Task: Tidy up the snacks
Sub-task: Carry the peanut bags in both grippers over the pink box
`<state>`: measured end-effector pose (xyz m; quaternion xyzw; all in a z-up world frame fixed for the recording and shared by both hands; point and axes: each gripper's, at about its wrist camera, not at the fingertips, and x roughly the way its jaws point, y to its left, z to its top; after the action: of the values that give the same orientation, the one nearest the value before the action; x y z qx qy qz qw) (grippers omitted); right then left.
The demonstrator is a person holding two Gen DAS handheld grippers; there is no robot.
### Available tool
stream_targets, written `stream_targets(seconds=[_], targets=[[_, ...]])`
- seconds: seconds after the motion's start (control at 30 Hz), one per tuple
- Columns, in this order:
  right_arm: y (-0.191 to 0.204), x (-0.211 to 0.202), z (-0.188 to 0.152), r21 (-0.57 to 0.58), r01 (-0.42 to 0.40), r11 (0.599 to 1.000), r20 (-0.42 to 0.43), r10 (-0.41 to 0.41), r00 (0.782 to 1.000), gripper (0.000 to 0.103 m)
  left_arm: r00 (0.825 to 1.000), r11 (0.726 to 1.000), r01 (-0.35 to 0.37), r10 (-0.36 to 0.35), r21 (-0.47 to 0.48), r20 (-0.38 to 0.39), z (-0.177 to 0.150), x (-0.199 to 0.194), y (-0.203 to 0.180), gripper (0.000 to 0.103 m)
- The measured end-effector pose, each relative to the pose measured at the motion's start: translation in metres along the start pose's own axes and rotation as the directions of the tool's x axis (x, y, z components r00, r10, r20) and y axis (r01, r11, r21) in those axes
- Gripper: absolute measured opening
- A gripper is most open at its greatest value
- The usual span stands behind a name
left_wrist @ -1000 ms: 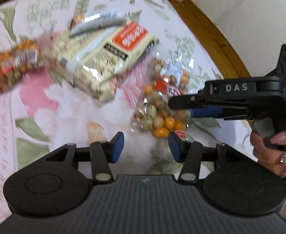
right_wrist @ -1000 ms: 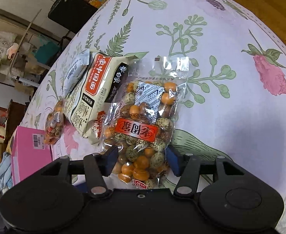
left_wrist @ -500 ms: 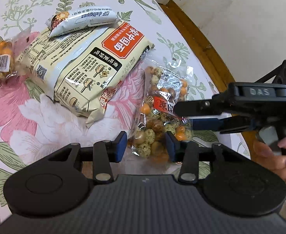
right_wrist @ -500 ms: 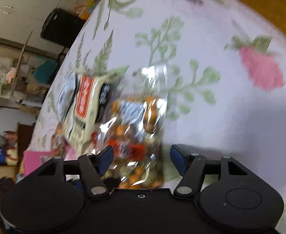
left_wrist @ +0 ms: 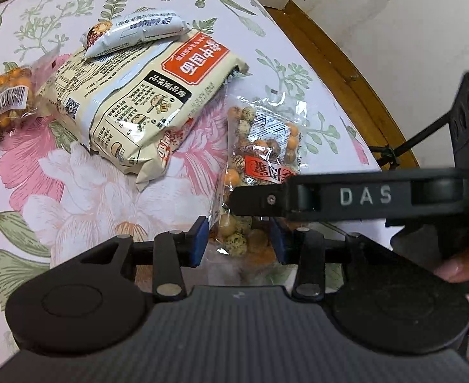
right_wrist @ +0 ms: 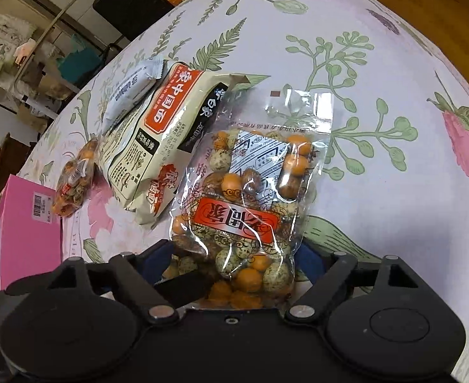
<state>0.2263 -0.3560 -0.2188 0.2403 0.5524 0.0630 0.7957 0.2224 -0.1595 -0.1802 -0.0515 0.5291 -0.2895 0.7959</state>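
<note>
**Both grippers at the near end of a clear bag of coated nuts**

A clear bag of coated nuts (right_wrist: 244,210) with a red label lies on the floral tablecloth (right_wrist: 378,172), at the centre of the right wrist view and at about 3 o'clock from centre in the left wrist view (left_wrist: 260,159). Its near end sits between the blue pads of the left gripper (left_wrist: 239,242), whose jaws have just been closing and now stand narrow on either side of that end – the left pad meets the plastic edge, but whether the pads truly press the bag cannot be told.

The right gripper (right_wrist: 234,265) has the same end of the bag between its fingers; its jaws have just been opening and stand spread wide, the blue pads clear of the plastic on both sides. In the left wrist view this gripper reaches in from 3 o'clock (left_wrist: 256,196) across the bag, with a fingertip of the person's hand (left_wrist: 457,266) visible behind it.

At 10 o'clock from the nut bag, its corner just beside the bag, lies a large cream noodle packet (right_wrist: 157,146) with an orange label. A small pale blue wrapper (right_wrist: 129,92) rests on the far edge of that packet. Further toward 9 o'clock is a second bag of nuts (right_wrist: 73,182), and beside it a pink box (right_wrist: 20,229) at the table's edge. A wooden floor (left_wrist: 346,63) shows beyond the cloth at 1 o'clock in the left wrist view.
</note>
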Motion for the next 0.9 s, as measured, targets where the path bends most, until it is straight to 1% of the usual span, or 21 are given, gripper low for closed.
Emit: stream_targets(seconds=[0.07,0.17,0.27,0.4,0.57,0.63,0.67,0.77,0.8,0.9], targets=[[-0.004,-0.004,0.001,0.048,-0.009,0.999,-0.028,0.010,1.000,0.088,1.000,1.000,-0.005,0.005,0.017,-0.005,-0.001,-0.006,-0.004,0.039],[-0.003,-0.008,-0.001,0.077,-0.017,0.997,-0.061,0.022,0.998,0.088,1.000,0.999,-0.013,0.013,0.031,-0.018,-0.003,-0.014,-0.010,0.039],[0.001,-0.016,-0.008,0.075,-0.009,0.997,-0.092,0.016,0.996,0.088,0.999,0.999,-0.015,0.017,0.041,-0.034,-0.007,-0.022,-0.017,0.039],[0.009,-0.028,-0.019,0.045,-0.001,0.999,-0.114,0.007,0.993,0.087,0.999,0.999,-0.017,0.019,0.048,-0.029,-0.016,-0.040,-0.025,0.039],[0.031,-0.050,-0.034,-0.022,-0.024,0.999,-0.091,0.022,0.996,0.087,1.000,0.998,-0.030,0.030,0.063,0.000,-0.028,-0.074,-0.029,0.039],[0.044,-0.061,-0.039,-0.061,-0.045,0.997,-0.080,0.040,0.996,0.083,0.999,0.996,-0.039,0.038,0.075,0.009,-0.032,-0.091,-0.030,0.039],[0.049,-0.065,-0.041,-0.072,-0.052,0.996,-0.078,0.046,0.996,0.083,0.999,0.995,-0.047,0.046,0.082,0.017,-0.033,-0.099,-0.031,0.039],[0.067,-0.080,-0.047,-0.120,-0.079,0.990,-0.042,0.075,0.996,0.083,0.996,0.993,-0.068,0.062,0.093,0.060,-0.039,-0.124,-0.030,0.039],[0.073,-0.084,-0.048,-0.133,-0.087,0.987,-0.036,0.082,0.996,0.080,0.995,0.993,-0.076,0.070,0.094,0.073,-0.040,-0.132,-0.029,0.039],[0.093,-0.094,-0.050,-0.178,-0.111,0.978,-0.027,0.108,0.994,0.079,0.990,0.992,-0.094,0.085,0.086,0.110,-0.046,-0.155,-0.024,0.039]])
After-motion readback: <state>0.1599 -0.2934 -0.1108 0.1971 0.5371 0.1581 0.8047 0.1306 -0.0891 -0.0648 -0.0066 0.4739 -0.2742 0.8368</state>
